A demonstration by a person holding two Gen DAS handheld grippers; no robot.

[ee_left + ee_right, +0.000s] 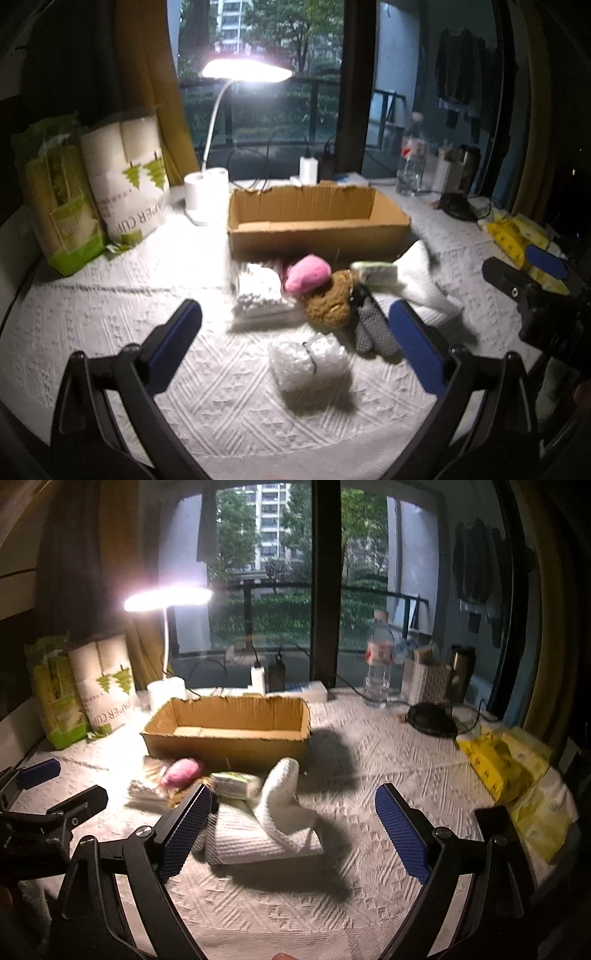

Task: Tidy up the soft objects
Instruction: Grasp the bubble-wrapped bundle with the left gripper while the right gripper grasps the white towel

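Observation:
An open cardboard box (317,218) stands on the white patterned tablecloth; it also shows in the right wrist view (229,731). In front of it lie soft things: a pink plush (308,274), a brown plush (328,301), a bag of cotton swabs (258,291), a grey glove (371,328), a clear bubble-wrap bag (310,363), a green tissue pack (236,784) and a white towel (273,812). My left gripper (295,343) is open above the bubble-wrap bag. My right gripper (291,834) is open over the white towel.
Paper cup packs (125,184) stand at the back left. A lit desk lamp (243,70) stands behind the box. A water bottle (378,657), a black object (430,718) and yellow tissue packs (509,764) are on the right.

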